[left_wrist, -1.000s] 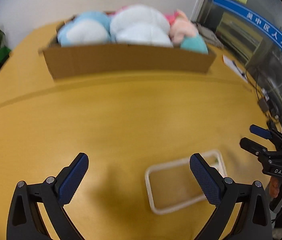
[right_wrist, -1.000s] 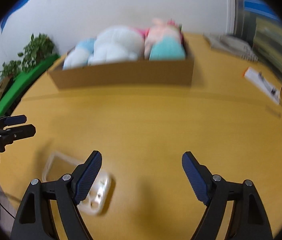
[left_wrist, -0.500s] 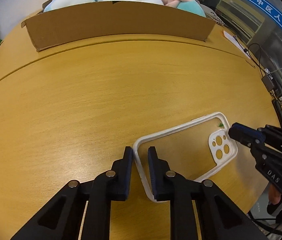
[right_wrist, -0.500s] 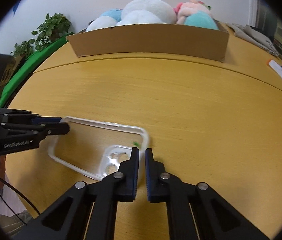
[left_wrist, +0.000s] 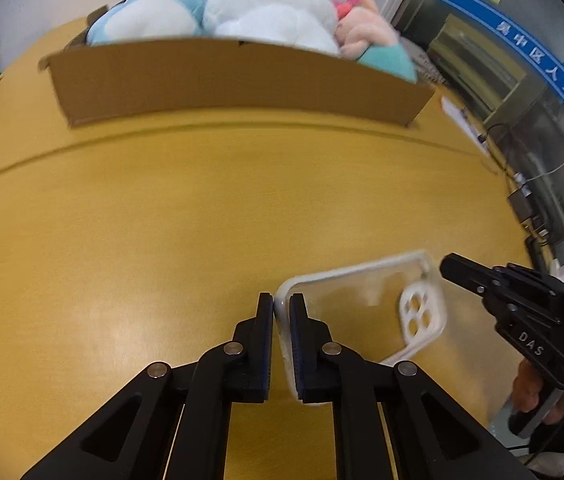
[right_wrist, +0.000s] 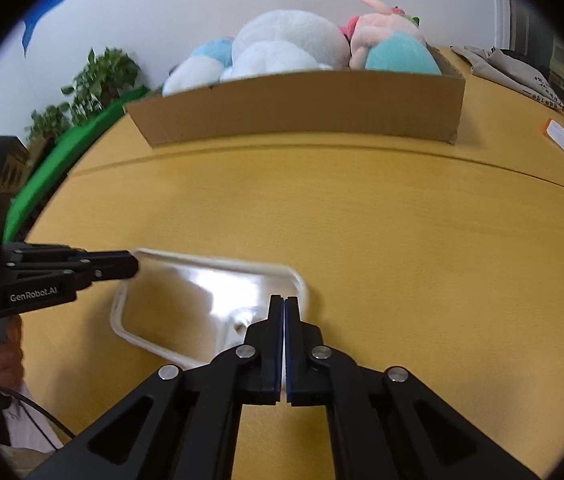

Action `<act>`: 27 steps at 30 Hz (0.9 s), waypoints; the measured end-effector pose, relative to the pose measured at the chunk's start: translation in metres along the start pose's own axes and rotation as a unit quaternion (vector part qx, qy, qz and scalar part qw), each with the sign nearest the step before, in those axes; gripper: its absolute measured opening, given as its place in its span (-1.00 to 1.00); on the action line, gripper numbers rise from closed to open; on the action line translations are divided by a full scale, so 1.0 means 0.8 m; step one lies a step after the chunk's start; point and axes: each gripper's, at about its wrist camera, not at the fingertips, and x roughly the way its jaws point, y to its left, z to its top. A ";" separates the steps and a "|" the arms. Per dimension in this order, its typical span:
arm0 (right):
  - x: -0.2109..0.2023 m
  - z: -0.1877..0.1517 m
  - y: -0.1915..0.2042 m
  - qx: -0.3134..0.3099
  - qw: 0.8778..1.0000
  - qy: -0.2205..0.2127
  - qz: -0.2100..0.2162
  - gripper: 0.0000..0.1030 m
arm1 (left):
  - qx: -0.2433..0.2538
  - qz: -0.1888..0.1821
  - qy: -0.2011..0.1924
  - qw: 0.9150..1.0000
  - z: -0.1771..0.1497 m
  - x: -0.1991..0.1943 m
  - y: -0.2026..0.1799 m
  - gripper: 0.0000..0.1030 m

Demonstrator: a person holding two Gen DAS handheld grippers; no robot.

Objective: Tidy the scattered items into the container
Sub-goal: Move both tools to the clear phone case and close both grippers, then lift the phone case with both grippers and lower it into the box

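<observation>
Step in hand: two-handed pickup of the clear phone case [left_wrist: 362, 304], the one loose item visible on the worktop [left_wrist: 162, 220].

Left gripper [left_wrist: 281, 312]: jaws clamped on the case's short end rim, white edge visible between the pads. Right gripper [right_wrist: 284, 312]: jaws drawn together at the opposite end, by the camera cut-out; judged to pinch the thin rim there, though contact is hard to make out.

Case sits at the near edge of the worktop, tilted, seemingly lifting off the wood. Cardboard box [right_wrist: 298, 108] stands along the far edge, well apart from the case, already heaped with plush toys [right_wrist: 290, 46].

Next move, as judged: raise the case clear, carry it across, both hands moving together so the flexible shell does not twist or slip. Clear the front wall of the box, then release onto or beside the toys; little free room inside.
</observation>
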 end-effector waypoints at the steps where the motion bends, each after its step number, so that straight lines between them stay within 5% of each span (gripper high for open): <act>1: -0.004 0.010 0.003 -0.008 1.000 -0.010 -0.003 -1.00 | 0.013 0.000 -0.013 1.000 0.014 -0.007 -0.007 -0.86; 8: 0.011 0.063 0.002 -0.026 0.999 -0.005 -0.024 -0.94 | 0.033 -0.007 -0.009 0.999 0.054 -0.005 0.007 -0.84; 12: 0.017 0.035 -0.017 0.012 0.999 0.019 -0.032 -0.30 | 0.008 0.004 0.020 1.000 0.025 0.018 0.028 -0.83; 16: 0.026 0.012 -0.034 0.057 0.997 0.036 -0.025 -0.28 | -0.027 -0.002 0.046 0.999 0.003 0.037 0.048 -0.75; 20: 0.033 0.025 -0.018 0.035 0.999 0.024 -0.007 -0.28 | -0.042 -0.007 0.039 0.998 0.001 0.036 0.051 -0.61; 27: 0.079 0.043 -0.002 -0.035 0.999 0.030 -0.023 -0.26 | -0.037 0.019 0.031 0.999 0.004 0.040 0.042 -0.81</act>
